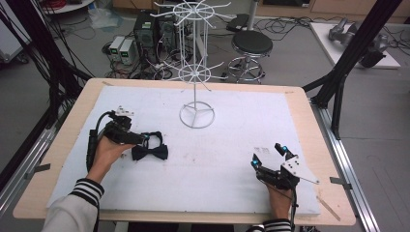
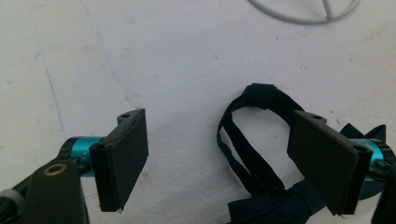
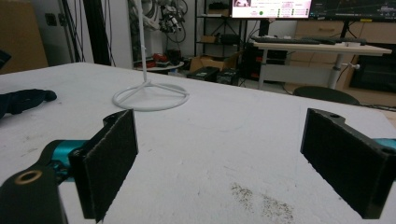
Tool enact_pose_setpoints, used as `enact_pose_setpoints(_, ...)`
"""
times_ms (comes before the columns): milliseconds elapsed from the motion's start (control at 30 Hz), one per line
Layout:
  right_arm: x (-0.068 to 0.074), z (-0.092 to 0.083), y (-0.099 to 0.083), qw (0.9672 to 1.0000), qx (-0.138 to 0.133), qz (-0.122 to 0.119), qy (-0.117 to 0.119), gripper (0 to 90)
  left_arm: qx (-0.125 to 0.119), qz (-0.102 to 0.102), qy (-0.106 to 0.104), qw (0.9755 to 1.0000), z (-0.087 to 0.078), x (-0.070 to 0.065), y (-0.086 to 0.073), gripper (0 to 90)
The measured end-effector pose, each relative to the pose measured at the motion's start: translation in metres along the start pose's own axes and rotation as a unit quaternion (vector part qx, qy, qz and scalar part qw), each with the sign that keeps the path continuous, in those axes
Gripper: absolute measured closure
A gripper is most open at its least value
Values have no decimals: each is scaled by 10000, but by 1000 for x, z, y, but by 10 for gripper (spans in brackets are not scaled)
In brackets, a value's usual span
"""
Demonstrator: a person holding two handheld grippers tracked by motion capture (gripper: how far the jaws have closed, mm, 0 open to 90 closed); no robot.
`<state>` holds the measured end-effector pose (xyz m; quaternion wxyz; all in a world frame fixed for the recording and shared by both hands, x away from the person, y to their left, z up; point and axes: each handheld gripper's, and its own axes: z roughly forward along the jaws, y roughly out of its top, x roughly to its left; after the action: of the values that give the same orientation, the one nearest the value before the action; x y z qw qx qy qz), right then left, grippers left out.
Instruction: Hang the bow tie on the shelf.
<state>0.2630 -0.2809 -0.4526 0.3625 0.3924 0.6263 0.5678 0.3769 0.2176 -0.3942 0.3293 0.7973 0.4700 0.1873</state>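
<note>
A: Bow tie (image 1: 150, 152), black, lies flat on the white mat (image 1: 232, 159), at its left part, well in front of the stand's ring base. In the high view its wings run left to right across the table, so the long axis lies crosswise to the person.

B: And the strap?

A: Strap loop (image 2: 252, 135) comes off the knot and reaches away from the person, toward the far side of the table. In the left gripper view the loop is a narrow oval with its adjuster clasp at the far end, pointing up toward the ring base.

B: Where is the left gripper (image 1: 145, 139)?

A: Right at the loop, low over the mat. Its jaws stand wide apart. One pad (image 2: 327, 165) overlaps the loop's outer side and the other pad is out over bare mat, so most of the loop sits between them. Nothing is pinched; whether the near pad touches the strap I cannot tell.

B: The right gripper (image 1: 269, 155)?

A: Well apart from the tie, at the mat's near right part, jaws wide open with nothing between them but mat. The hand rests at the near edge.

B: What else is there?

A: White wire stand (image 1: 197, 72), upright at the far middle of the mat, on a ring base (image 1: 197, 115). The mat covers a wooden table (image 1: 309, 125).
</note>
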Motion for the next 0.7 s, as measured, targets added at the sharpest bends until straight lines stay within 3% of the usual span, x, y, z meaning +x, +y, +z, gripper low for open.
enact_pose_setpoints(233,0,0,0,10000,1,26,8,102,468,-98,-46,9988,12,-2,7,236)
enact_pose_setpoints(400,-1,0,0,10000,-19,48,7,102,640,-64,-53,9979,18,-6,11,261)
enact_pose_setpoints(500,-1,-1,0,10000,-24,58,9,102,804,-15,-55,9967,22,-8,14,301)
enact_pose_setpoints(700,-1,-1,0,10000,-46,56,6,102,1188,-226,-42,9926,29,-9,16,340)
